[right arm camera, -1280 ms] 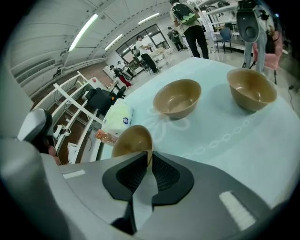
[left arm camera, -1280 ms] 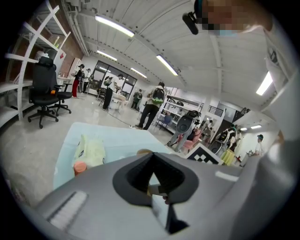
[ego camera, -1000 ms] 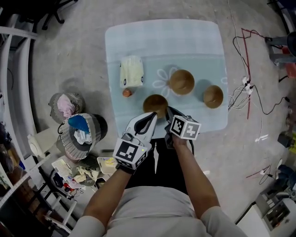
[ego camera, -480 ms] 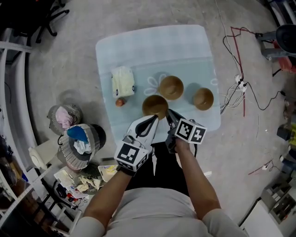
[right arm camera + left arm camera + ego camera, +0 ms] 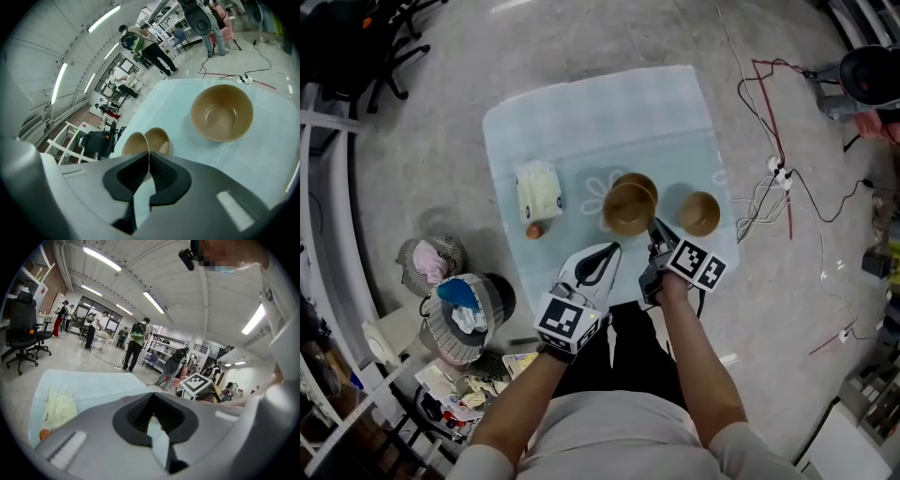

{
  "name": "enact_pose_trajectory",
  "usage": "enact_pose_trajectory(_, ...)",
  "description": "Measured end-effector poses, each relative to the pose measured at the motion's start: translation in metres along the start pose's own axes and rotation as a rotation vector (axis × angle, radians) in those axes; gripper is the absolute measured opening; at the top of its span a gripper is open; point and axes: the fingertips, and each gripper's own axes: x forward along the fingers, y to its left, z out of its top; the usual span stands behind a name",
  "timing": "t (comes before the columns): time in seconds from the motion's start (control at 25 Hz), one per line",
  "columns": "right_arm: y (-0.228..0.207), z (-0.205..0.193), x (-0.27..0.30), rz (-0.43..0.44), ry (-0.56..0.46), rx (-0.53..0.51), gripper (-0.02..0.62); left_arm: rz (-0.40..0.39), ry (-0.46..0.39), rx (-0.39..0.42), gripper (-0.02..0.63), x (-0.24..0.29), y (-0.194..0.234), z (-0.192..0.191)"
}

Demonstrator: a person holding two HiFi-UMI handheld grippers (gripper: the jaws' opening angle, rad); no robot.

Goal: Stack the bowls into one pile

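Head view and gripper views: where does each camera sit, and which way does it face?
Head view: on the head, steeply down at the table; forearms, left gripper, right gripper.
Left gripper view: on left gripper, looking across the table; own shut jaws.
Right gripper view: on right gripper, looking toward the lone bowl; jaws shut on held bowl.
Head and right gripper views share the lone bowl.

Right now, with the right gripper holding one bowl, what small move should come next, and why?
Probably ease the held bowl forward and down into the bowl beyond it: the right gripper has its jaws shut on its rim, and the two bowls overlap but are not yet nested.
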Motion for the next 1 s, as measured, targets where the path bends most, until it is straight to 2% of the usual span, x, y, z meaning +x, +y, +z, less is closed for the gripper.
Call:
enact_pose_trajectory(0.48, -0.013, 0.018, 0.023, 0.02, -0.042, 0.067, 0.02, -0.004, 0.01, -0.014, 0.006, 0.021, 0.005, 0.002)
enact_pose_trajectory(0.64, -0.016, 0.018, 0.027, 0.002, -0.035, 0.01, 0.023, -0.003, 0.016, -0.015, 0.006, 0.022, 0.007, 0.0)
enact_pose_trajectory(0.88, -0.033, 0.012, 0.02, -0.089, -0.007, -0.035, 0.025, -0.014, 0.024, -0.012, 0.006, 0.027, 0.003, -0.002)
enact_pose_trajectory(1.0, -0.034, 0.011, 0.015, -0.094, -0.001, -0.051, 0.025, -0.023, 0.024, -0.006, 0.006, 0.029, -0.003, -0.002)
